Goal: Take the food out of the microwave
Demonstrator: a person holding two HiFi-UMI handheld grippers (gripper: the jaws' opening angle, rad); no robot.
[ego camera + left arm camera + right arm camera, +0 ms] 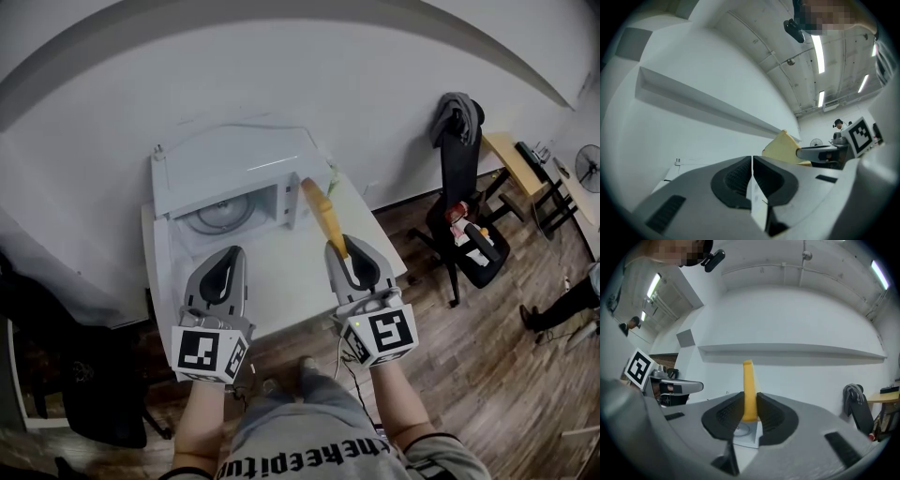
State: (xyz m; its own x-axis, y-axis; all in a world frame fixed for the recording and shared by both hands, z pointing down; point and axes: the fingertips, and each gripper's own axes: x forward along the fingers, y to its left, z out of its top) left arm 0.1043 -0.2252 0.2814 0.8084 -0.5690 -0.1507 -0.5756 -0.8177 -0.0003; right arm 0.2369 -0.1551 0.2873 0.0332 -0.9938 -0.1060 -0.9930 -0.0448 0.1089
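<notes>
- My head camera looks steeply down over the bench [281,281] and microwave [234,178].
- Each gripper camera sits close behind its jaws, facing roughly level at the white wall [797,319] — left view catches the right gripper [806,152], right view the left gripper [693,386].

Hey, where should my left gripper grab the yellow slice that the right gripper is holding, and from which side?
Probably the free far half of the yellow slice, beyond the right gripper, which pinches its near end. It stands on edge, broad faces left and right, so bring the left gripper over its top edge, jaws straddling those faces.
</notes>
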